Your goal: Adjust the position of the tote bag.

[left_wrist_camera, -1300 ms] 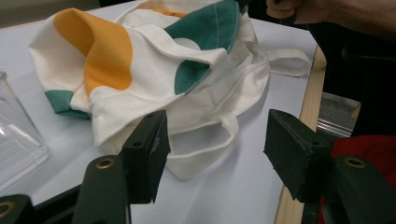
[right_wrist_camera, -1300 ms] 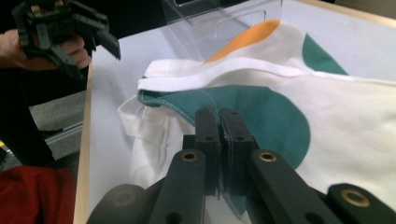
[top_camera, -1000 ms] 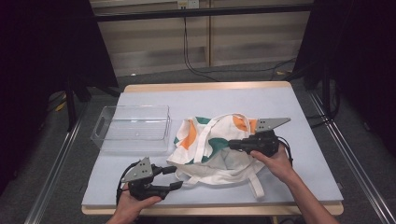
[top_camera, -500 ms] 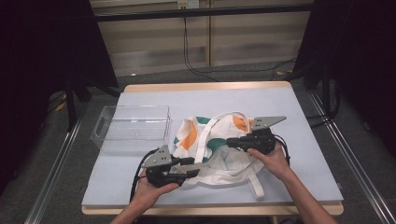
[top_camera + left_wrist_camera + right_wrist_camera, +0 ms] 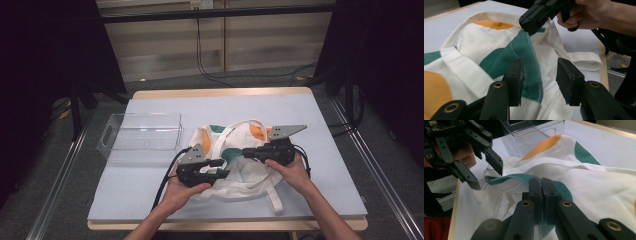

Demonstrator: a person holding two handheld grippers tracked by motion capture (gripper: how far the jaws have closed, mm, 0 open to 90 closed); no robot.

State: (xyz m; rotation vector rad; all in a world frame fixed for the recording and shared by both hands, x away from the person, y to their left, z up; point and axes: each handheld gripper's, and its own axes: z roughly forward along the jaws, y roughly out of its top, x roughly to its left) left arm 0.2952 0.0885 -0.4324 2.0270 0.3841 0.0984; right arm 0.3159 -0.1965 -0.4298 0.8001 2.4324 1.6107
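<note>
A white cloth tote bag (image 5: 235, 162) with orange and green patches lies crumpled at the table's middle. My right gripper (image 5: 541, 185) is shut on the bag's green-edged rim (image 5: 506, 179), holding it lifted; in the high view this gripper (image 5: 246, 151) sits at the bag's right. My left gripper (image 5: 539, 75) stands open with the raised green rim (image 5: 530, 58) between its jaws, touching neither clearly. In the high view the left gripper (image 5: 220, 168) is at the bag's front left. The bag's handles (image 5: 274, 196) trail toward the front edge.
A clear plastic bin (image 5: 142, 132) stands empty at the left of the blue-grey table top (image 5: 310, 125), close to the bag. The table's wooden front edge (image 5: 225, 222) is near both forearms. Dark floor and metal rails surround the table.
My left gripper has moved right and forward, from the table's front left up to the bag's rim. My right gripper has stayed shut on the rim, nearly still.
</note>
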